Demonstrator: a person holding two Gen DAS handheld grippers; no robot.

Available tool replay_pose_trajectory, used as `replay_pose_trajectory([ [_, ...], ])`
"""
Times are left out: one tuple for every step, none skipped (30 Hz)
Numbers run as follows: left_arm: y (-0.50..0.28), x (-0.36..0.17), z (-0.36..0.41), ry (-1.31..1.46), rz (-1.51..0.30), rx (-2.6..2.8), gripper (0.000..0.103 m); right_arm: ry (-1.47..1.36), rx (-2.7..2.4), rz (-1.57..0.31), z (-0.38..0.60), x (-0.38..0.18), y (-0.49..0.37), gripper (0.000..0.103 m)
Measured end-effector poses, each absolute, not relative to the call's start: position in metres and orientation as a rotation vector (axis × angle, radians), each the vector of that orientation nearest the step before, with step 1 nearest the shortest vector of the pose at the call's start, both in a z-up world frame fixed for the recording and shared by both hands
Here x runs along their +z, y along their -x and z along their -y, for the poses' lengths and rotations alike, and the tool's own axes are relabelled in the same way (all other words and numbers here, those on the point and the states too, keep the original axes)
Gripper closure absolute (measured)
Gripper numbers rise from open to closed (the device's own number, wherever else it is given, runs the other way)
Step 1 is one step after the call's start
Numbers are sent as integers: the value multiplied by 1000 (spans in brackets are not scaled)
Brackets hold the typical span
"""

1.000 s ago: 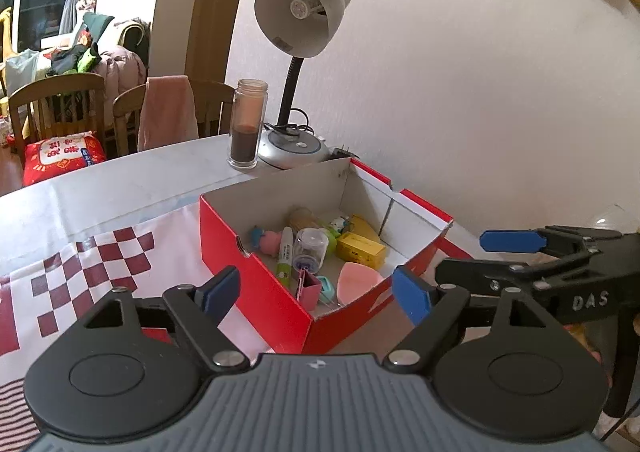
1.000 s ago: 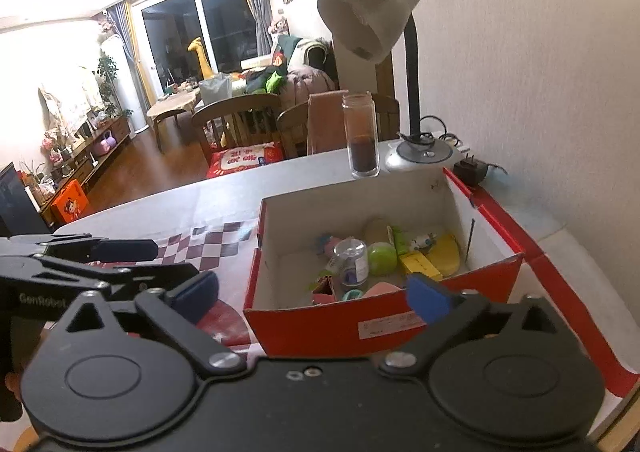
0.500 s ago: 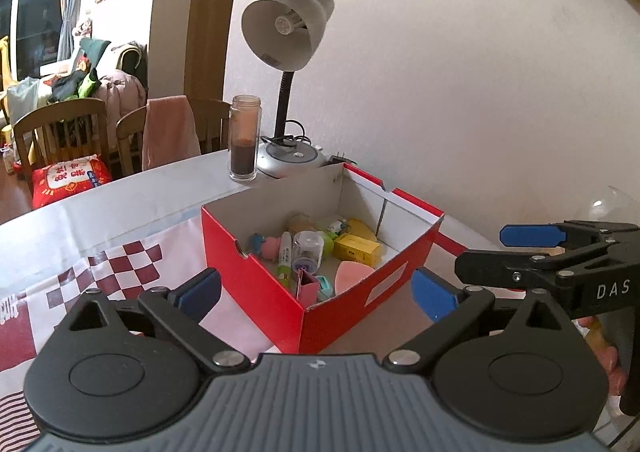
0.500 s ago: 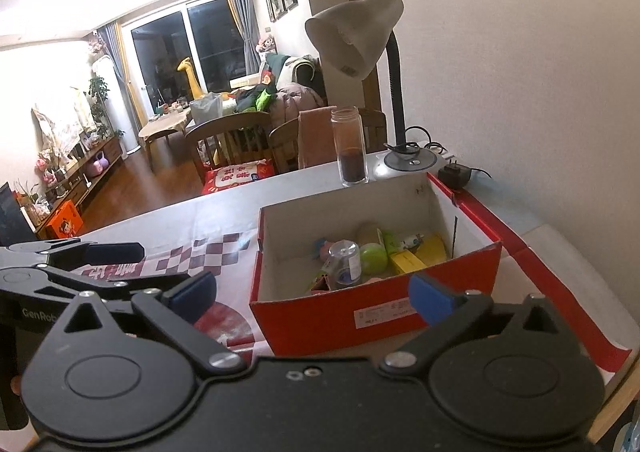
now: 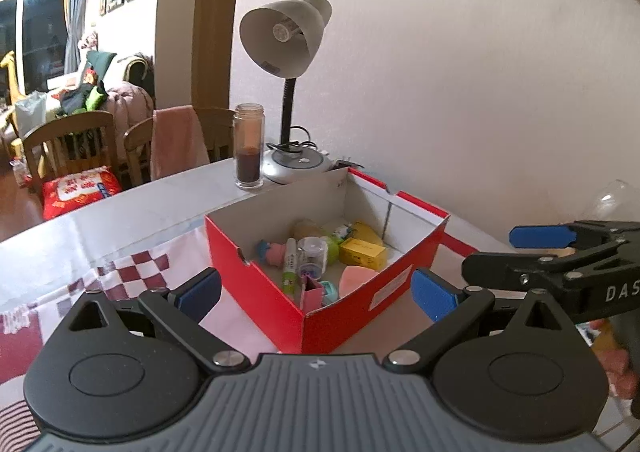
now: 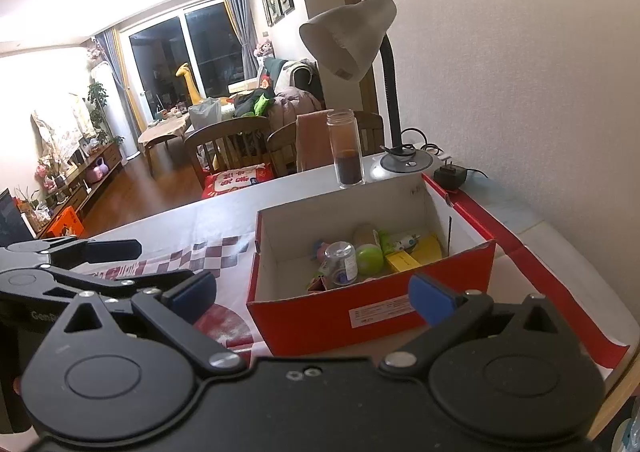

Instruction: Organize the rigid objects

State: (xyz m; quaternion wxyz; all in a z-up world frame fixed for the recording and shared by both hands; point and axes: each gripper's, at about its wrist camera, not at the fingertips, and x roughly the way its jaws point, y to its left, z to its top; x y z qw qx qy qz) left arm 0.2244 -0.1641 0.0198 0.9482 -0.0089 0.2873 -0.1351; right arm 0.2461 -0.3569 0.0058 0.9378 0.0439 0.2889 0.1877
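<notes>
A red shoebox [image 5: 280,292] with a white inside stands open on the table. In it lie a yellow carton [image 5: 362,252], a clear little jar [image 5: 310,256], a green marker [image 5: 289,268], a pink piece [image 5: 356,278] and a green ball [image 6: 369,258]. My left gripper [image 5: 316,294] is open in front of the box's near corner, nothing between its blue pads. My right gripper [image 6: 312,294] is open too, short of the box's long red side and holding nothing. Each gripper shows at the edge of the other's view, also open.
Behind the box stand a grey desk lamp [image 5: 286,40] and a tall glass jar [image 5: 249,150] of brown powder. A black power adapter [image 6: 450,176] lies by the wall. The red lid flap [image 6: 520,252] hangs toward the wall. A checked cloth [image 5: 132,272] covers the table's left; chairs stand beyond.
My left gripper's jaws have spread wider and it has drawn back a little from the box. The right gripper has barely shifted.
</notes>
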Motion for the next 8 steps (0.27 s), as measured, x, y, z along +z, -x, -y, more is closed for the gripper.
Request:
replay_pose_trajectory([
  [-224, 20, 165, 13, -584, -267, 1, -87, 380, -590, 356, 5, -246, 0],
  [-223, 20, 164, 12, -584, -259, 1, -87, 380, -590, 357, 6, -246, 0],
  [-223, 20, 163, 14, -584, -253, 1, -85, 380, -590, 357, 6, -246, 0],
  [-223, 20, 162, 17, -584, -247, 1, -84, 381, -591, 356, 6, -246, 0],
  [-223, 20, 161, 20, -582, -241, 1, -85, 382, -592, 358, 6, -245, 0],
  [-222, 20, 160, 19, -581, -232, 1, -84, 383, -593, 358, 6, -245, 0],
  [-222, 20, 159, 18, -580, -225, 1, -83, 386, -594, 357, 6, -245, 0],
  [-221, 20, 158, 18, -580, -225, 1, -81, 390, -596, 357, 6, -245, 0],
])
